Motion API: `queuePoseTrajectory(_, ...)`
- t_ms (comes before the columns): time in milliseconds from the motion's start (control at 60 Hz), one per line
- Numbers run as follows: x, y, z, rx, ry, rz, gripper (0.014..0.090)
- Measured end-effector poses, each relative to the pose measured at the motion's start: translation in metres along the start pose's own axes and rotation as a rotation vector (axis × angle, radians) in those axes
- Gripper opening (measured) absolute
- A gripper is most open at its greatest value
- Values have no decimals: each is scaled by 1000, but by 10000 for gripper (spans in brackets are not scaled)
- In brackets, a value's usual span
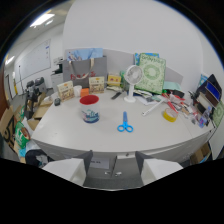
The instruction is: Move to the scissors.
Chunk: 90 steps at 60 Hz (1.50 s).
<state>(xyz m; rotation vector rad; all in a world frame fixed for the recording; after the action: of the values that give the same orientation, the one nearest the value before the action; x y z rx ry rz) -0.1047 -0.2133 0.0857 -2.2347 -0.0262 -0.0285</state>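
Gripper view: gripper (114, 167) hanging released, well short of the scissors (125, 123).
Scissors are lying flat on the table (65, 127), beyond the fingers, just beside a red-lidded tub (90, 109).

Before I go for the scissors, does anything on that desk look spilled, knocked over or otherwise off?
Nothing stands out. The blue scissors lie flat on a bare patch of the white desk, beyond the open tool. The red-lidded tub and small fan stand upright. The clutter near the yellow tape roll is untidy, not spilled.
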Motion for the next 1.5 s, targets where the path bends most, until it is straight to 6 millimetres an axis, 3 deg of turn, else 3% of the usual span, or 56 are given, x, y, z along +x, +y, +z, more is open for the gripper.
queuePoseTrajectory(233, 5, -1, 5, 15, 4, 16, 840)
queuePoseTrajectory(400, 14, -4, 29, 12, 2, 21, 838)
queuePoseTrajectory(917, 44, -37, 165, -41, -42, 24, 835)
queuePoseTrajectory(1067, 49, -44, 195, -61, -47, 18, 836)
queuePoseTrajectory(1250, 51, -50, 214, -78, -53, 17, 835)
queuePoseTrajectory(1500, 52, -49, 221, -91, -55, 19, 838)
